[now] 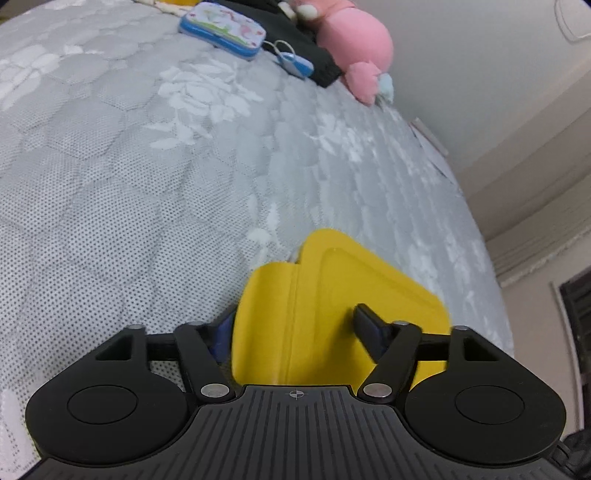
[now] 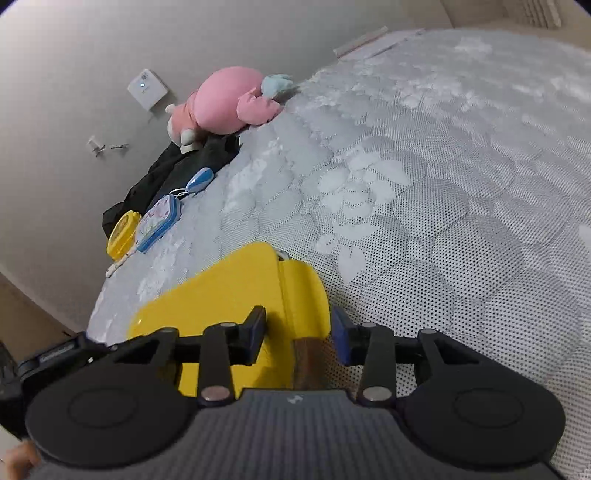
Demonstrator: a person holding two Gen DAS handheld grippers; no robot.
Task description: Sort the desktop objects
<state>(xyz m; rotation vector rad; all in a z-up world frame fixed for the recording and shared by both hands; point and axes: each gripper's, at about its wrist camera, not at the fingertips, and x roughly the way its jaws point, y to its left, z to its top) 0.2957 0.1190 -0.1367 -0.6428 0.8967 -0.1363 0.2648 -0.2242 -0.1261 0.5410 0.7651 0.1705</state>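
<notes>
The yellow case [image 1: 332,295] sits between the fingers of both my claws, low over the bed [image 1: 110,221]. My left claw [image 1: 299,332] is clenched on one end of the case, and my right claw [image 2: 299,332] grips the other end. Far ahead of my left claw, near the wall, lie a blue tin [image 1: 223,27], a small blue tag [image 1: 297,64], black cloth [image 1: 317,62] and a pink plush [image 1: 354,44].

Grey quilted mattress [image 2: 443,166] (floral), beige wall [image 2: 74,55]
</notes>
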